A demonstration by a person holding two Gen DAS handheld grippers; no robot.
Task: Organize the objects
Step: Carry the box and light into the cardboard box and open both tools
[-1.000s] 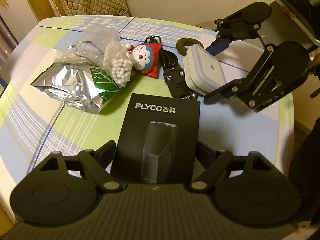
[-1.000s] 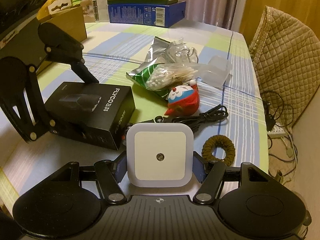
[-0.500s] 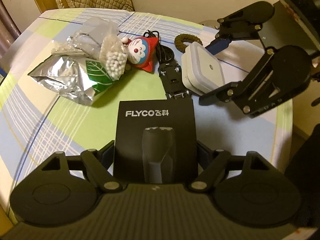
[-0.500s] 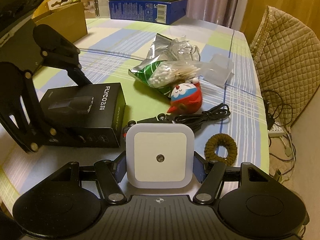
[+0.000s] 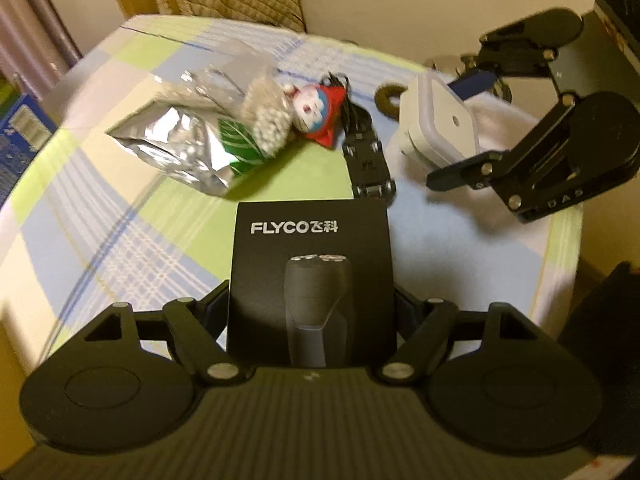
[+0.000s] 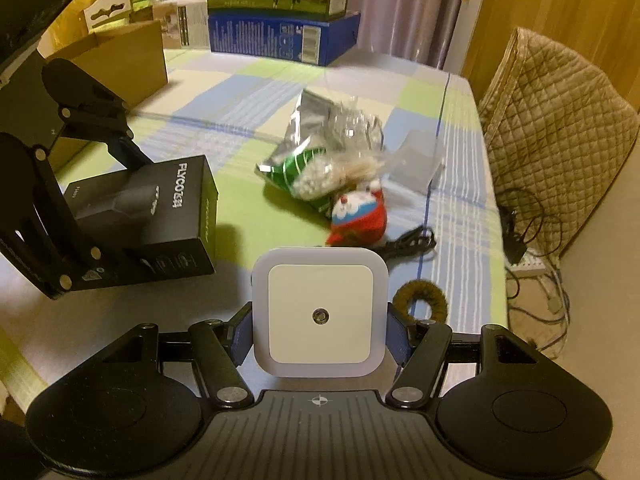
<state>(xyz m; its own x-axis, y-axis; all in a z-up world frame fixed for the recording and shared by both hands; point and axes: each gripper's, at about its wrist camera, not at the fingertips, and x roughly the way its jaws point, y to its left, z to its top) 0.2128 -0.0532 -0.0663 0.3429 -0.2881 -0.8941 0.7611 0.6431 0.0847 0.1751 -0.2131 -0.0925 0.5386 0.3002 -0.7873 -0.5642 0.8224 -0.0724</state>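
A black FLYCO shaver box [image 5: 312, 248] sits between the fingers of my left gripper [image 5: 310, 304], whose jaws are closing and press on its sides. In the right wrist view the box [image 6: 176, 216] hangs tilted above the tablecloth, casting a shadow. My right gripper [image 6: 320, 332] is shut on a white square night light [image 6: 320, 312], held clear of the table. The left wrist view shows that gripper [image 5: 468, 128] and the night light [image 5: 440, 120] at the right.
On the checked tablecloth [image 5: 100, 208] lie a foil bag [image 5: 180, 152], a bag of cotton swabs [image 5: 268, 116], a red-and-blue cat toy [image 5: 316, 108], a black cable with plug [image 5: 368, 164] and a brown hair tie [image 6: 420, 304]. Cartons [image 6: 280, 36] and a cardboard box [image 6: 120, 60] stand at the far end.
Both grippers have risen with their loads. The black box has come up off the table and the left fingers have drawn in on it. The night light has lifted away from the cable.
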